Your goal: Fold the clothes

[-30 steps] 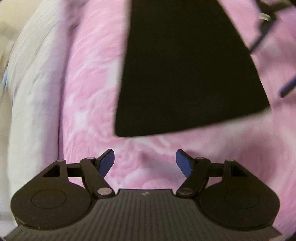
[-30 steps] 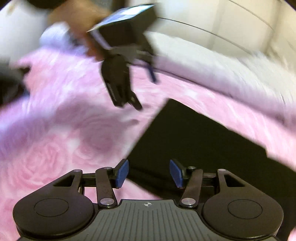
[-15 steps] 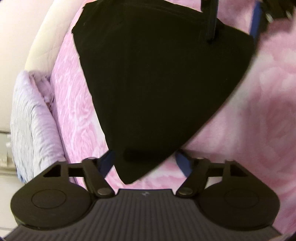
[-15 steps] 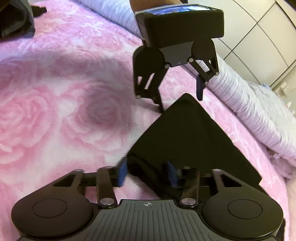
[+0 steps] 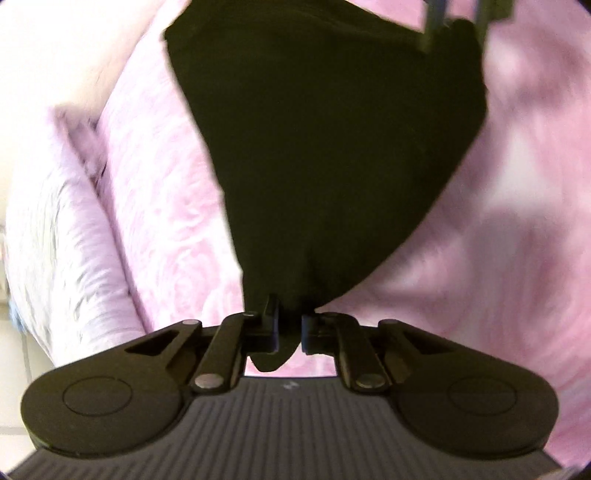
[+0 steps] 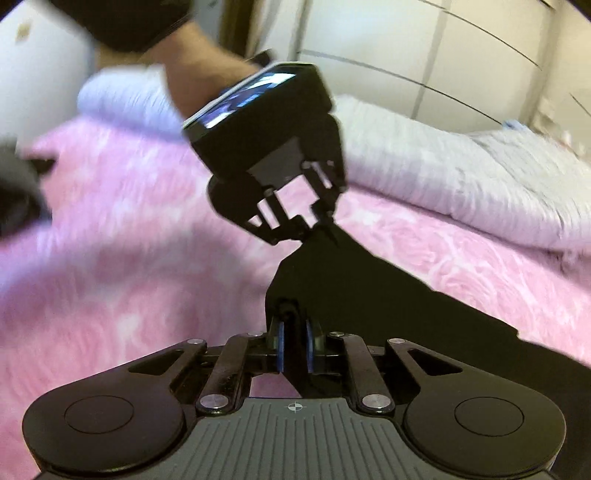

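A black garment (image 5: 332, 155) is held stretched above a pink rose-patterned bedspread (image 5: 498, 240), pinched at 2 corners by the 2 grippers. In the left wrist view, the left gripper (image 5: 289, 328) is seen clamped on a narrow corner of the cloth, with a small tip of fabric hanging out below the blue pads (image 5: 275, 328); from there the garment fans out wide towards the top of the frame, where the fingers of the right gripper (image 5: 458, 22) can be made out at its far corner, blurred. In the right wrist view, the right gripper (image 6: 295, 349) is seen closed on a bunched fold of the same black garment (image 6: 369, 295), the cloth being squeezed between its 2 blue pads (image 6: 280, 349). Beyond it, the left gripper (image 6: 317, 229) is shown nipping the opposite corner, held by a bare forearm (image 6: 199, 74) with a dark sleeve. The cloth is drawn fairly taut between the 2 grips and drapes away to the right. A pale lilac quilt (image 6: 461, 173) is bunched along the far edge of the bedspread (image 6: 110, 277), and white cupboard doors (image 6: 424, 55) are visible behind it. Both views are softened by motion blur.
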A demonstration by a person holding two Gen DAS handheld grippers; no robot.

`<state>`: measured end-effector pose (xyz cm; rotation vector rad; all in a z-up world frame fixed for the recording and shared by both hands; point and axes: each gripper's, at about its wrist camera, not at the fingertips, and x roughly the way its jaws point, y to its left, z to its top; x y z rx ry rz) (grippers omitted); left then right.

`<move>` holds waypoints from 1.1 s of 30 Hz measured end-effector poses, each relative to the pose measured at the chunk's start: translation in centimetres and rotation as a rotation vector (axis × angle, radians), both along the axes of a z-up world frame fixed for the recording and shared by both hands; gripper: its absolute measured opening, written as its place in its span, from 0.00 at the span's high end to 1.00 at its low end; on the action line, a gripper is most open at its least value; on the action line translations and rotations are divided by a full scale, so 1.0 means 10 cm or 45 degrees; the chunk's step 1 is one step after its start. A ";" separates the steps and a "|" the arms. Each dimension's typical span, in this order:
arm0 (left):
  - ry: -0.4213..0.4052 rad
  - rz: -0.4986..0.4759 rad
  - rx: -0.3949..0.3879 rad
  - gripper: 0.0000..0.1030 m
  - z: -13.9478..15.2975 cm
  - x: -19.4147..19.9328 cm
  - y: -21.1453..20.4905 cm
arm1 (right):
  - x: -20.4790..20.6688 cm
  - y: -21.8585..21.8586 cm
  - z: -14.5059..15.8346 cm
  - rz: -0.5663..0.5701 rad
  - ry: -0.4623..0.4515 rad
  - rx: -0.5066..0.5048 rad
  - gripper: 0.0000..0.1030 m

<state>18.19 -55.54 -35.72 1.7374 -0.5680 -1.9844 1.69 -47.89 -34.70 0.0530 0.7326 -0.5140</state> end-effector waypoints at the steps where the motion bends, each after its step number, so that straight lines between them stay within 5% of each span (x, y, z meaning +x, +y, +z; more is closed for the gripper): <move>1: 0.012 0.013 0.006 0.92 0.13 -0.05 -0.06 | -0.09 -0.07 0.09 -0.031 -0.046 0.039 0.91; 11: 0.135 0.000 -0.089 0.90 1.37 -1.18 -1.11 | -1.59 -1.11 1.13 -0.417 -0.486 0.247 0.92; 19: 0.193 -0.101 -0.163 0.90 1.46 -2.81 -2.27 | -2.97 -2.04 1.34 -0.685 -0.608 0.213 0.93; 21: 0.235 -0.088 -0.165 0.86 1.36 -3.20 -2.61 | -3.34 -2.33 1.26 -0.776 -0.627 0.199 0.93; 23: 0.322 0.005 -0.153 0.72 1.21 -3.50 -3.05 | -3.68 -2.60 1.13 -0.870 -0.632 0.188 0.93; 27: 0.455 0.173 -0.048 0.63 1.13 -3.76 -3.36 | -4.36 -3.21 0.33 -1.170 -0.633 0.469 0.84; 30: 0.473 0.278 0.020 0.63 1.11 -3.51 -3.10 | -4.68 -3.10 0.01 -1.367 -0.700 0.579 0.69; 33: 0.455 0.400 0.082 0.62 1.01 -3.16 -2.72 | -4.67 -2.72 -0.05 -1.449 -0.695 0.572 0.67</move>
